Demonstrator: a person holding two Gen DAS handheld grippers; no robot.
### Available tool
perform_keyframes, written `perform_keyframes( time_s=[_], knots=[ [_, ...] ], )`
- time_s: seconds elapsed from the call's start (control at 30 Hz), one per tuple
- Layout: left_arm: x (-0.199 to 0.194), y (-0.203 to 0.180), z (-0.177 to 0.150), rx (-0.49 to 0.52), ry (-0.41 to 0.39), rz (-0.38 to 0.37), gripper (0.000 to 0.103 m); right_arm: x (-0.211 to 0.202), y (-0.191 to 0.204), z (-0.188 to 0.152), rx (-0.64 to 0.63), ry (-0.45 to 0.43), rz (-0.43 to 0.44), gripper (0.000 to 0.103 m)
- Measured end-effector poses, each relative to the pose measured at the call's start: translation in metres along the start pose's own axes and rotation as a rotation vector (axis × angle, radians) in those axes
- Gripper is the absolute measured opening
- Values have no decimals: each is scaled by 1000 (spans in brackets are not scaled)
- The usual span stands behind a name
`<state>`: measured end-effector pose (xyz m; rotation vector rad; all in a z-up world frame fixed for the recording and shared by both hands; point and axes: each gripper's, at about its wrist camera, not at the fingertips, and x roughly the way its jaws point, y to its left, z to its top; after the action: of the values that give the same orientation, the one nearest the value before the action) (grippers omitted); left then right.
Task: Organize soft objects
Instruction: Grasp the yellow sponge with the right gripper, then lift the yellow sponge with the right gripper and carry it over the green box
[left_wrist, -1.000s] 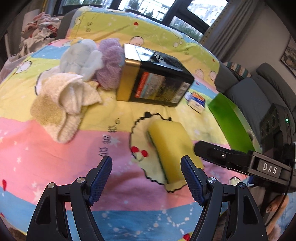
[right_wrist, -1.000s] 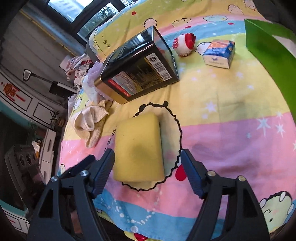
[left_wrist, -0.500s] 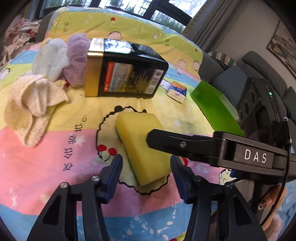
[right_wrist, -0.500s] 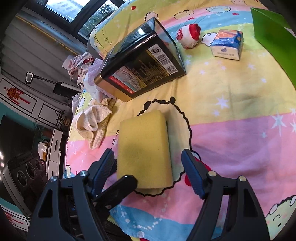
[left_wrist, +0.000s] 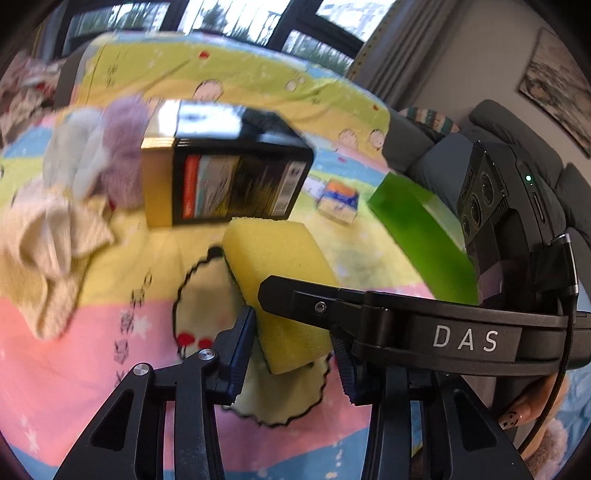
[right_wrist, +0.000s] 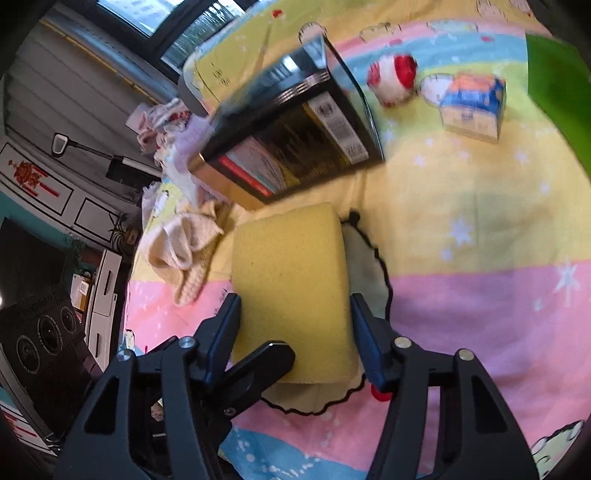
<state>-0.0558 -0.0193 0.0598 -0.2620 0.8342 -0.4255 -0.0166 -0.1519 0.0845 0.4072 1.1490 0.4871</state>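
A yellow sponge (left_wrist: 280, 266) with a dark green underside lies on the cartoon-print cloth, over a white patch with a black outline. My left gripper (left_wrist: 291, 332) has the sponge's near end between its closing jaws, and the left pad touches its edge. One finger (left_wrist: 303, 299) of my right gripper crosses over the sponge and hides the left gripper's other pad. In the right wrist view my right gripper (right_wrist: 294, 306) straddles the sponge (right_wrist: 291, 266) across its width. Its jaws are closing and both blue pads touch the sponge's sides. A black finger (right_wrist: 258, 365) of the left gripper rests on the sponge's near end.
A black and gold tin box (left_wrist: 229, 177) stands just behind the sponge. Cream knitwear (left_wrist: 48, 236), a pale blue soft item (left_wrist: 77, 147) and a purple soft item (left_wrist: 122, 147) lie to its left. A tissue pack (right_wrist: 472, 107), a red and white plush (right_wrist: 393, 79) and a green box (left_wrist: 421, 236) are on the right.
Both grippers have narrowed their jaws around the sponge. The left gripper moved in to the sponge's near end, crossing under the right gripper's finger. The sponge's near end now looks slightly raised.
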Motion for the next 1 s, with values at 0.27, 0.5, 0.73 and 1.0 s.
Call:
perform_keyframes(
  time_s=[0.27, 0.5, 0.73, 1.0],
  knots=[
    [-4, -50, 43, 119, -99, -30, 41, -54, 1, 27, -38, -164, -34, 56],
    [24, -115, 97, 205, -154, -160, 41, -125, -23, 68, -21, -329, -144, 56],
    [84, -175, 117, 293, -119, -261, 41, -172, -84, 86, 55, -442, -243, 56],
    [151, -218, 107, 298, 46, -337, 41, -182, -162, 78, 246, -424, -322, 57]
  ],
)
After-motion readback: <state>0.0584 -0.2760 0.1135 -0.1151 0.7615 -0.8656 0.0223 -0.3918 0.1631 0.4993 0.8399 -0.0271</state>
